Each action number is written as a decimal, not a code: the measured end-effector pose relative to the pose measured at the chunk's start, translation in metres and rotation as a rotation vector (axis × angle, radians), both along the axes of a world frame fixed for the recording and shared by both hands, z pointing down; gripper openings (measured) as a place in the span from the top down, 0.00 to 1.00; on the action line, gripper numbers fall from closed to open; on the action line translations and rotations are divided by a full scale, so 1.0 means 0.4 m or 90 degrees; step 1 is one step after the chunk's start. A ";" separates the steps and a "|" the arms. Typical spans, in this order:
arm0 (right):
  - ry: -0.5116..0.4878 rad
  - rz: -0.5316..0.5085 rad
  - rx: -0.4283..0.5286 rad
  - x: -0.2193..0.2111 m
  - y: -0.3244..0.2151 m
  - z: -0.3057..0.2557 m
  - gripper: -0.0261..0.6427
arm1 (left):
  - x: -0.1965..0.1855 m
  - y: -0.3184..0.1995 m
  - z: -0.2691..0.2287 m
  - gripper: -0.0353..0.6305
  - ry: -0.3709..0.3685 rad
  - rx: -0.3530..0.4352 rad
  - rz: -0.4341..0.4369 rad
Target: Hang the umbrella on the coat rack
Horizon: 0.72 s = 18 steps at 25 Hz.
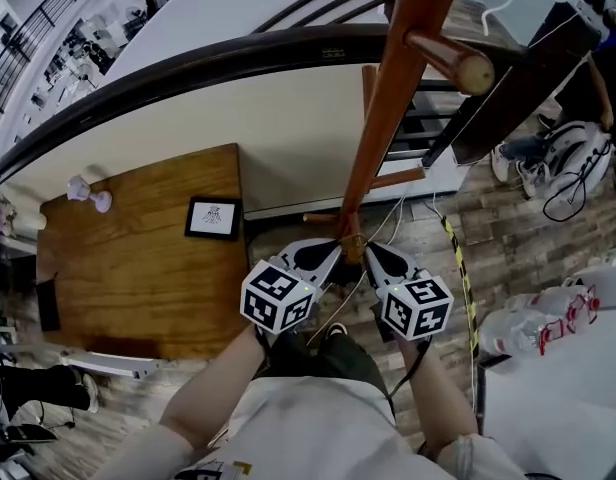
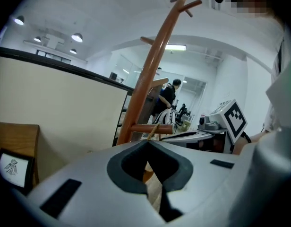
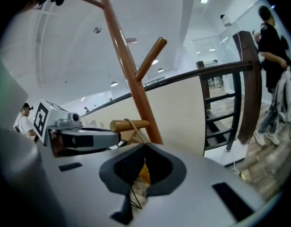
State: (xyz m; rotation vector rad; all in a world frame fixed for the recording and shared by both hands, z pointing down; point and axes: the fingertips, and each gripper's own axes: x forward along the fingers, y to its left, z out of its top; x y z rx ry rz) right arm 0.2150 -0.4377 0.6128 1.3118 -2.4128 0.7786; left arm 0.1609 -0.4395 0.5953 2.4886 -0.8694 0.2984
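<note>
The brown wooden coat rack [image 1: 388, 98] rises between my two grippers, which sit side by side at a low peg [image 3: 122, 125]. A thin tan strap [image 3: 136, 130] loops over that peg and runs down into the tips of the right gripper [image 3: 145, 145], whose jaws are shut on it. In the left gripper view the strap [image 2: 153, 129] ends at the closed tips of the left gripper [image 2: 148, 143]. From the head view, the left gripper [image 1: 338, 253] and right gripper [image 1: 368, 251] nearly touch the pole. Something yellow [image 3: 143, 173] shows behind the right jaws; the umbrella itself is hidden below.
A wooden table [image 1: 138, 258] with a small framed picture [image 1: 213, 218] stands at the left. A white half wall with a dark curved handrail [image 1: 188, 68] runs behind the rack. Yellow-black tape [image 1: 458, 268] crosses the floor; bagged bottles [image 1: 538, 318] lie at the right. A person [image 3: 270, 37] stands beyond.
</note>
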 end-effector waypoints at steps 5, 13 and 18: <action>-0.001 -0.012 -0.009 -0.022 -0.024 0.033 0.94 | 0.008 -0.035 0.025 0.95 0.000 0.010 0.000; -0.021 -0.009 -0.023 -0.040 -0.074 0.085 0.94 | 0.029 -0.088 0.072 0.94 -0.025 0.008 -0.005; -0.027 0.009 -0.022 -0.040 -0.096 0.077 0.94 | 0.008 -0.095 0.079 0.94 -0.042 0.001 -0.020</action>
